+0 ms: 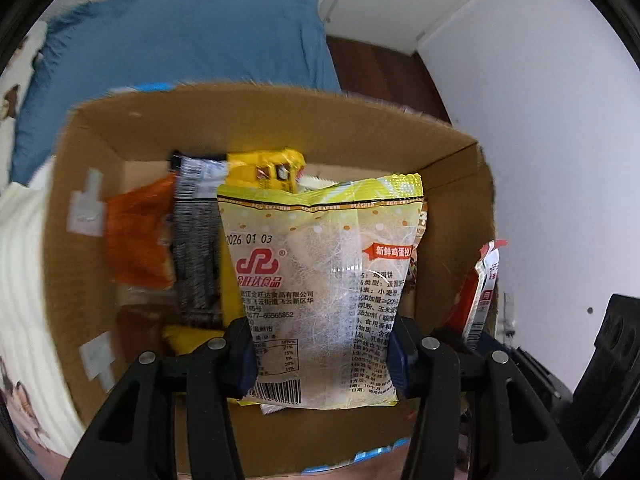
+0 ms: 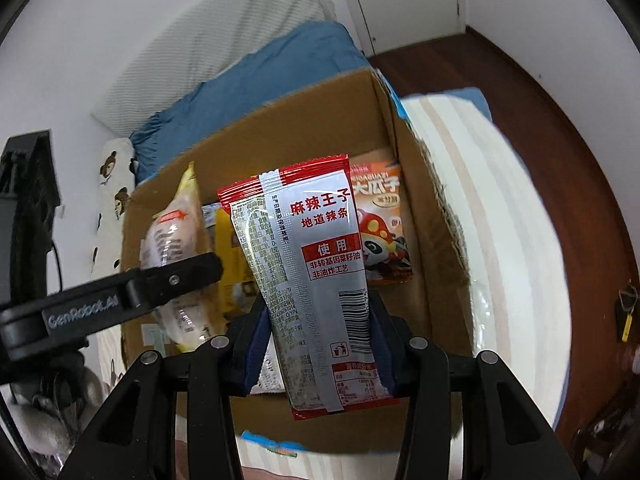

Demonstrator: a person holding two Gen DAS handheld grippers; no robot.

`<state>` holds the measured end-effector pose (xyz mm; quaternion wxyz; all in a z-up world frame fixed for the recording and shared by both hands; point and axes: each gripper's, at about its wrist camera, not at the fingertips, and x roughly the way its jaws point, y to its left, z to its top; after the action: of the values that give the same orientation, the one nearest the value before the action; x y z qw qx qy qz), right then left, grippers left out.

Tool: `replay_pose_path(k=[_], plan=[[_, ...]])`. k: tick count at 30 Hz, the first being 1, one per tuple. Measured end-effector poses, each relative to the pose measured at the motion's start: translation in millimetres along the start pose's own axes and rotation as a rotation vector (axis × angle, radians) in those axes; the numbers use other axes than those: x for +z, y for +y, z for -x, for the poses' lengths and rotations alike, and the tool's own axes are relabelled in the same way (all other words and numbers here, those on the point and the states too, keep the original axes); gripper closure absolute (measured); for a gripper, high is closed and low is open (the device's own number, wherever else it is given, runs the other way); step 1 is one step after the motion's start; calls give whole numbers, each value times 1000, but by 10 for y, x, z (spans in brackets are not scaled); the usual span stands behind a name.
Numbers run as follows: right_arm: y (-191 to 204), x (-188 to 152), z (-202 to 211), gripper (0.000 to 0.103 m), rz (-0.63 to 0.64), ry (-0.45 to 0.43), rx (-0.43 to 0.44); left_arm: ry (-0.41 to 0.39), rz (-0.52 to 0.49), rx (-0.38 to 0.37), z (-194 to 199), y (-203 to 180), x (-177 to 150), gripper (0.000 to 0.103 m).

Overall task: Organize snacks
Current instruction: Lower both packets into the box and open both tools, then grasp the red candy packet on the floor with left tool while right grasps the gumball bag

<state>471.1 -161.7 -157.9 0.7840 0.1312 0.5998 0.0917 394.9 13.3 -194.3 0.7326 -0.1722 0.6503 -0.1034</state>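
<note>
Two grippers, one pack each, both over one open cardboard box (image 1: pixel 132 120). Left gripper (image 1: pixel 322 354): jaws closed on a pale yellow egg-cracker pack (image 1: pixel 320 280), blue pads pinching its lower sides, pack upright and hanging above the box interior. Right gripper (image 2: pixel 320 344): jaws clamped on a red-and-silver spicy-strip pack (image 2: pixel 312 280), also held by its lower part, tilted slightly, top end over the box. Same two held packs cross-check in the opposite views: the red pack's edge shows at the right of the left wrist view, the cracker pack and the left gripper's black finger at the left of the right wrist view. Loose in the box, counted from the left wrist view: one orange pack (image 1: pixel 138 236), one black-and-silver striped pack (image 1: pixel 198 248), one yellow pack (image 1: pixel 264 168), plus a second yellow bit low down, possibly a separate pack, motion blur makes it hard to say. Right wrist view adds one orange melon-seed pack with a cartoon figure (image 2: pixel 382 224) against the box's right wall; may be the same orange one. Box sits on a bed with a blue blanket (image 1: pixel 180 40) behind it and a white striped cover (image 2: pixel 500 220) alongside.
</note>
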Motion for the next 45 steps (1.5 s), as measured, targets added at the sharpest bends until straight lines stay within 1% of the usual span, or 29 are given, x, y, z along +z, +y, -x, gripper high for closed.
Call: replay_pose_path(k=[2, 3, 4, 5, 6, 7, 8, 10, 11, 13, 16, 19, 22, 24, 26, 27, 32, 37, 39, 45], plan=[[-41, 30, -114, 54, -13, 29, 4, 50, 17, -10, -130, 18, 50, 55], [-58, 60, -173, 53, -27, 51, 10, 67, 31, -15, -192, 45, 64, 52], [-74, 74, -229, 49, -35, 67, 3, 66, 38, -17, -220, 66, 82, 43], [-70, 66, -274, 36, -34, 77, -14, 58, 46, -13, -224, 93, 82, 38], [-72, 69, -295, 30, -32, 80, -23, 52, 50, -11, -220, 112, 80, 30], [-73, 68, -297, 20, -31, 78, -25, 46, 53, -9, -217, 140, 87, 23], [-76, 59, -298, 17, -26, 79, -29, 44, 53, 1, -206, 163, 82, 20], [-74, 55, -320, 16, -18, 85, -31, 33, 50, 22, -171, 205, 53, 18], [-84, 59, -338, 13, -16, 87, -36, 28, 49, 30, -154, 223, 37, 18], [-106, 77, -375, 10, -15, 91, -39, 20, 51, 43, -96, 253, -7, 14], [-104, 70, -373, 10, -8, 85, -53, -17, 42, 76, 19, 285, -65, 12], [-51, 27, -302, 9, 16, 72, -75, -57, 20, 103, 171, 273, -154, 11], [12, -33, -239, 9, 51, 51, -95, -121, -15, 164, 326, 242, -289, 11], [48, -90, -173, 9, 77, 30, -113, -176, -36, 212, 454, 241, -436, 11], [74, -151, -100, 9, 99, 9, -127, -211, -39, 238, 503, 257, -508, 11], [78, -189, -54, 9, 108, -3, -131, -233, -41, 249, 559, 262, -594, 11], [121, -418, 218, 9, 153, -81, -146, -325, -38, 279, 717, 248, -896, 11], [183, -657, 519, 9, 185, -157, -146, -422, -52, 306, 993, 177, -1249, 11], [213, -744, 646, 9, 195, -186, -143, -449, -66, 312, 1093, 125, -1371, 11], [300, -975, 1027, 9, 212, -252, -108, -496, -85, 292, 1349, 14, -1669, 11]])
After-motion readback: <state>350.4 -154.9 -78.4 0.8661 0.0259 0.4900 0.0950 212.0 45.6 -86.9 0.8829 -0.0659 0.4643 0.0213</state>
